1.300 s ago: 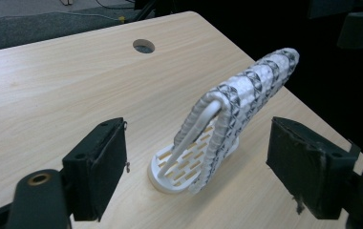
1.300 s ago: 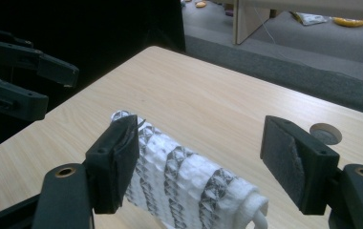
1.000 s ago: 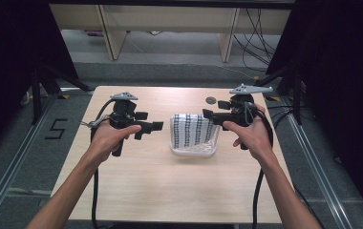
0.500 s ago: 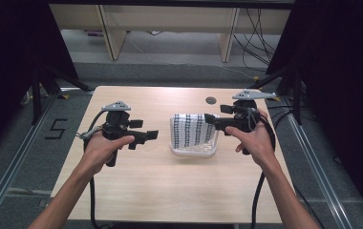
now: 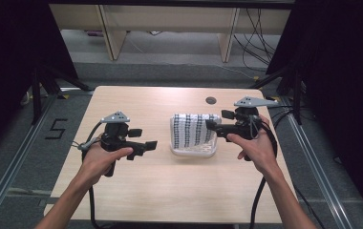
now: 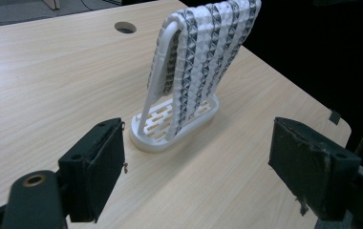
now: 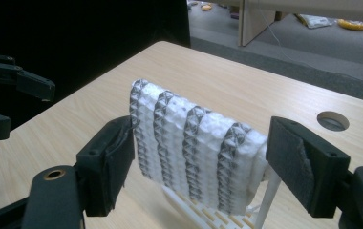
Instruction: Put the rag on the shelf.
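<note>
High view: pale wooden table (image 5: 136, 200) with round hole (image 5: 211, 100) near far edge; white rack (image 5: 193, 150) at centre, patterned grey-and-white cloth (image 5: 194, 130) draped over its bar. Left gripper (image 5: 147, 145) held well left of rack, jaws parted, empty. Right gripper (image 5: 211, 126) level with cloth at its right edge, jaws having just been opening. Left gripper view: both black pads (image 6: 98, 167) spread wide, nothing between; rack (image 6: 146, 138) upright ahead, slotted base flat on table, cloth (image 6: 208, 52) hanging down both sides of bar, apart from jaws. Right gripper view: jaws wide either side of cloth (image 7: 194, 157), folded edge between pads (image 7: 115, 164), left pad just beside or brushing fabric, contact not certain, no squeeze seen; rack (image 7: 270, 195) leg visible below right pad; left gripper (image 7: 7, 90) at far left edge. Risks, as judged: light rack likely to tip or slide if cloth pulled sideways without other gripper steadying base; closing low could pinch bar along with fabric; shallow bite on one layer could let cloth slip free or drag unevenly off bar; cloth could snag on bar end.
</note>
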`<state>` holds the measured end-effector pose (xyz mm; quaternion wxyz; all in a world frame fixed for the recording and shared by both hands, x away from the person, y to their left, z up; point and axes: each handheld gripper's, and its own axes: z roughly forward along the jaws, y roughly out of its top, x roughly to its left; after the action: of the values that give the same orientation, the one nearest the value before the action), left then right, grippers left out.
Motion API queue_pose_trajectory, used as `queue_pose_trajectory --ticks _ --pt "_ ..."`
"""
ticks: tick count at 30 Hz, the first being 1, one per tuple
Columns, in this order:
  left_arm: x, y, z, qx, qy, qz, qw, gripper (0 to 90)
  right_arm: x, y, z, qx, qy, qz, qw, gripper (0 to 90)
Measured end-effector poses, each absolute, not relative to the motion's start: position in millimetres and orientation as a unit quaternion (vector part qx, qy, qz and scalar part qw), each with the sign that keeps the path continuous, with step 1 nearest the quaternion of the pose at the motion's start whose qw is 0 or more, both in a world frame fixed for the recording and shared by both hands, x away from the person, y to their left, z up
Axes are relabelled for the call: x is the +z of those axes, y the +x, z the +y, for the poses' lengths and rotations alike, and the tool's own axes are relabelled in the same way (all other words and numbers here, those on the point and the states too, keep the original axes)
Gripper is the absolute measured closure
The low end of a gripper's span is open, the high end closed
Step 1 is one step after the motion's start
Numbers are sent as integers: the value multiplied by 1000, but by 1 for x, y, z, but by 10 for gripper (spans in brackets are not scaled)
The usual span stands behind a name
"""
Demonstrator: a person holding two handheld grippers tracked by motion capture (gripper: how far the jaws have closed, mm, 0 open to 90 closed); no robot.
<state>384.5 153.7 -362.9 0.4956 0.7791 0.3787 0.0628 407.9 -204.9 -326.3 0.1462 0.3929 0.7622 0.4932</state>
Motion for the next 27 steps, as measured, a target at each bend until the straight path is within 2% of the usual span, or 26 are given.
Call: queue_pose_trajectory --ticks 27 --pt "-384 357 145 61 781 360 506 186 -347 386 -211 488 390 766 152 254"
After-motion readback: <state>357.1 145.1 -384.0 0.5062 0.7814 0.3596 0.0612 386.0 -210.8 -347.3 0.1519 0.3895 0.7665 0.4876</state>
